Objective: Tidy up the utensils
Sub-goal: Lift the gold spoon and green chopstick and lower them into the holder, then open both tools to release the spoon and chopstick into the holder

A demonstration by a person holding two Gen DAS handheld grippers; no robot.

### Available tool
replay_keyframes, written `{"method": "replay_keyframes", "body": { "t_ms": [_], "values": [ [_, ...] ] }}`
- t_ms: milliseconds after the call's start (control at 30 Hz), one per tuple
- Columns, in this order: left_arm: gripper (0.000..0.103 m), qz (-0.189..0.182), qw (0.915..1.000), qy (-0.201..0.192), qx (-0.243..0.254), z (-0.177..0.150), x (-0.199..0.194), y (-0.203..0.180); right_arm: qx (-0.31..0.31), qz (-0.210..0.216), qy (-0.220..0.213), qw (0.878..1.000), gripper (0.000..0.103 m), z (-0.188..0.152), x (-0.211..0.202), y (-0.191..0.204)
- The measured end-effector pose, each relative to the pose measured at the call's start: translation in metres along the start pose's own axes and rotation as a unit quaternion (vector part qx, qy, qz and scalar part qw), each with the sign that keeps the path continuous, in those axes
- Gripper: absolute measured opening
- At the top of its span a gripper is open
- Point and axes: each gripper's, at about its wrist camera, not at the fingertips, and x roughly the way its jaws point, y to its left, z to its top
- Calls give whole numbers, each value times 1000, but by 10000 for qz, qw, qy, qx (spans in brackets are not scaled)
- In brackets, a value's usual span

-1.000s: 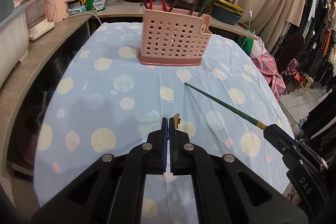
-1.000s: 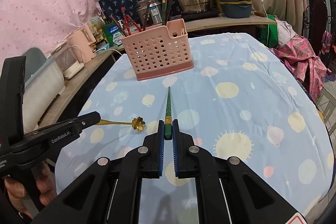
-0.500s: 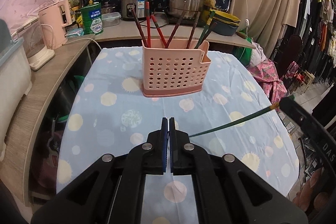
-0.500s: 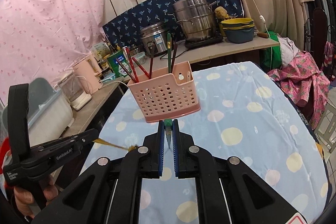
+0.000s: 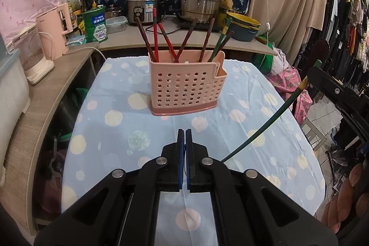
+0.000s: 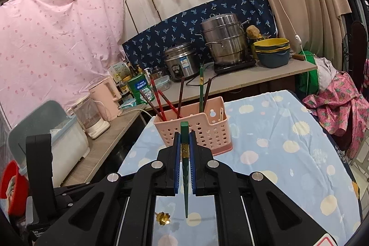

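The right gripper, low in the centre of its own view, has its blue-padded jaws pressed against a dark green chopstick with a gold band. The stick's blunt top pokes up just past the fingertips, and its thin tip hangs down toward the bottom of the frame, above the pale blue tablecloth with yellow and pink spots. In the left wrist view the same stick slants from the right edge down toward the centre.

The left gripper has its jaws fully together at the lower centre of its frame. A thin gold utensil seems to be pinched there, though only its small gold flower-shaped end shows, at the bottom of the right wrist view.

Beyond both grippers, mid-frame, the pink perforated plastic utensil basket stands upright on the cloth, holding red, brown and green chopsticks that lean outward. Behind it a wooden counter carries a steel stacked steamer pot.
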Motion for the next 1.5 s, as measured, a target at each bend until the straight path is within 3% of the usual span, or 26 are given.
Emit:
{"method": "replay_keyframes", "body": {
  "t_ms": [367, 600, 800, 1100, 1500],
  "values": [
    [1, 57, 9964, -778, -333, 96, -7, 21, 135, -31, -958, 9953, 7, 84, 19, -4],
    [1, 321, 9932, -1088, -271, 144, 6, 27, 130, -84, -1383, 9903, 7, 130, 45, -1],
    [1, 523, 9928, -1061, -177, 162, 34, 29, 107, -158, -1253, 9919, 7, 140, 83, -3],
    [1, 644, 9958, -640, -119, 153, 82, 34, 55, -277, -673, 9973, 7, 116, 138, -11],
    [3, 626, 9964, -508, -266, 146, 92, 38, 9, -322, -236, 9992, 7, 94, 163, -11]
  ]
}}
